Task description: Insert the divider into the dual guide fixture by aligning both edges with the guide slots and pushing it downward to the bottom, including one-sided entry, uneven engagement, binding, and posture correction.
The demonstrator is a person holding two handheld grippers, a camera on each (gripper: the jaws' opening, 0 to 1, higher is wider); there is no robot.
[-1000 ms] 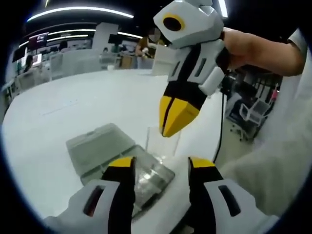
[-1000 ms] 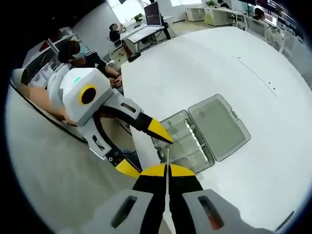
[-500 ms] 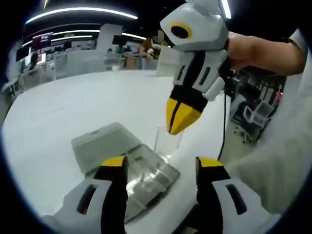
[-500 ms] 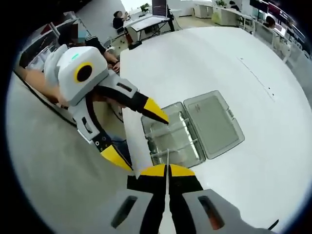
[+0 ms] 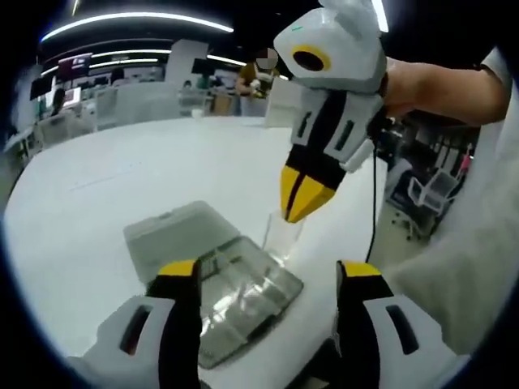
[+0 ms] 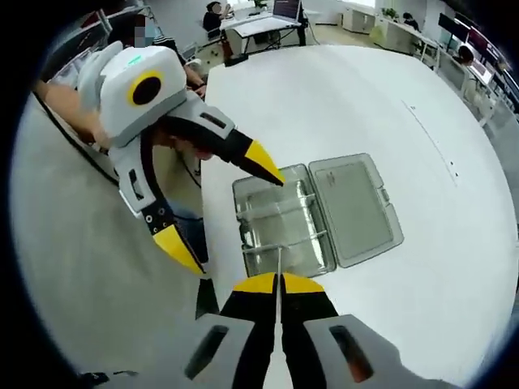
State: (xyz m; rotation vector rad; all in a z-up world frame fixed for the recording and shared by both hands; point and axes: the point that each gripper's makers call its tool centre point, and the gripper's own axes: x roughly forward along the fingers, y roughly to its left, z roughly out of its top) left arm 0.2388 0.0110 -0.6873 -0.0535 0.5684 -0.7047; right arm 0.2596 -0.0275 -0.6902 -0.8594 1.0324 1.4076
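Left gripper [image 5: 268, 279] hangs with jaws spread wide over the clear fixture box [image 5: 243, 296] on the white surface [image 5: 105, 186], lid [image 6: 355, 209] flung open. Right gripper [image 5: 306, 203] pinches the clear divider [image 5: 281, 239] upright, just above the box's near edge.

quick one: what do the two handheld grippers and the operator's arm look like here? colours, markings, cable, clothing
Both match: the right gripper and left gripper have white angular housings, each bearing a round black lens ringed in yellow, with black mid-sections and white side panels. The fingers are black with yellow tips. A black cable hangs from the right gripper. The operator wears a white sleeve.
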